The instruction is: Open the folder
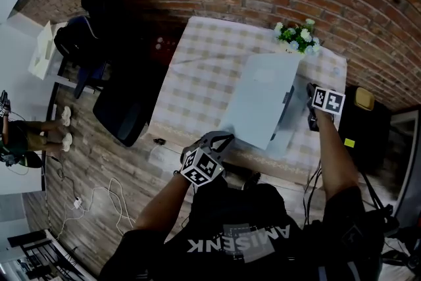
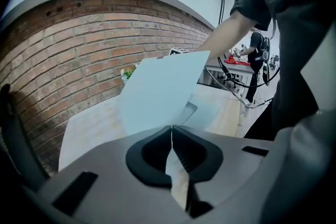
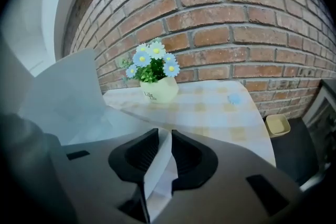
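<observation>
Left jaws: we're seeing the left gripper point(image 2: 171, 129) pinching tight, its pads together with only the thin edge of the front cover point(image 2: 163, 89) between them.
Right jaws: the right gripper point(image 3: 159, 134) is biting on a pale leaf of the folder point(image 1: 260, 105), and that fold is filling the gap between its pads.
Folder: it's lying just ahead of both sets of jaws. The cover is standing tilted up from the left tips, and the rest is resting on the checked table point(image 1: 197, 76).
Step in hand: we're judging this as the peel, with one leaf being swung away from the other.
Doing it well: we're wanting the right jaws pinning their leaf low. The left should be carrying the cover in an arc about the spine, not pulling straight, so the thin sheet isn't slipping or creasing.
Further ahead: a flower pot point(image 3: 157, 89) is sitting beyond the right jaws, well apart from them, so we're minding the swing.
Farthest: the brick wall point(image 3: 236, 8) is closing the scene.
</observation>
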Tool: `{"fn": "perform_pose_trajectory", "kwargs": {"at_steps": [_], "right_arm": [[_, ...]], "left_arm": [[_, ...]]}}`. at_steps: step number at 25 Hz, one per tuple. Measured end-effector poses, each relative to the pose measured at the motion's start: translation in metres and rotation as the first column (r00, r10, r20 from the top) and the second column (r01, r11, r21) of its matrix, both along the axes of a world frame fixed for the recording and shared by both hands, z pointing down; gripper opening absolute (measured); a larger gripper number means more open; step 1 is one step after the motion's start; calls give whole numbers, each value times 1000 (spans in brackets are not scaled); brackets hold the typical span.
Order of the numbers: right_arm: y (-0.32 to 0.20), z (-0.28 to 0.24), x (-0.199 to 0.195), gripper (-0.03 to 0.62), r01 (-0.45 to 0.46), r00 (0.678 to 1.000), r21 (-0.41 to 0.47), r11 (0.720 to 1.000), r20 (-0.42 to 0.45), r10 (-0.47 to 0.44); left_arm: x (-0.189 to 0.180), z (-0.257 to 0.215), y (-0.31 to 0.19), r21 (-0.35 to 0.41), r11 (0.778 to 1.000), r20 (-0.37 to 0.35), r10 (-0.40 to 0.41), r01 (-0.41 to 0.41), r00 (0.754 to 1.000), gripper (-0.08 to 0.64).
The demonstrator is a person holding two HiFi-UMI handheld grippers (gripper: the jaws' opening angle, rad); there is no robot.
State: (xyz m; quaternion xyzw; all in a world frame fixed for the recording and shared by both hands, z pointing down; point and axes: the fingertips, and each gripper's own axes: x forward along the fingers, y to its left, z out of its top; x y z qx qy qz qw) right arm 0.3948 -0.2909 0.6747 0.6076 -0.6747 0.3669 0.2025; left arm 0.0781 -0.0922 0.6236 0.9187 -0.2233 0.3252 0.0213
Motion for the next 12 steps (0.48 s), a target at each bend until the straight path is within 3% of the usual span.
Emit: {"fn": "perform_pose_trajectory", "kwargs": {"at_steps": [6,12], "right_arm": [[-3,-1,-5,81,44,997,-22,999,-66,-45],[-2,-2,-6,81,47,995,-50,998,-88,-51]], "left_arm": [[-15,-8,-10,-42,995,-115,-95,90,989,20],[-32,-27,-29,-84,973,-250,-229,215,941,20]]}}
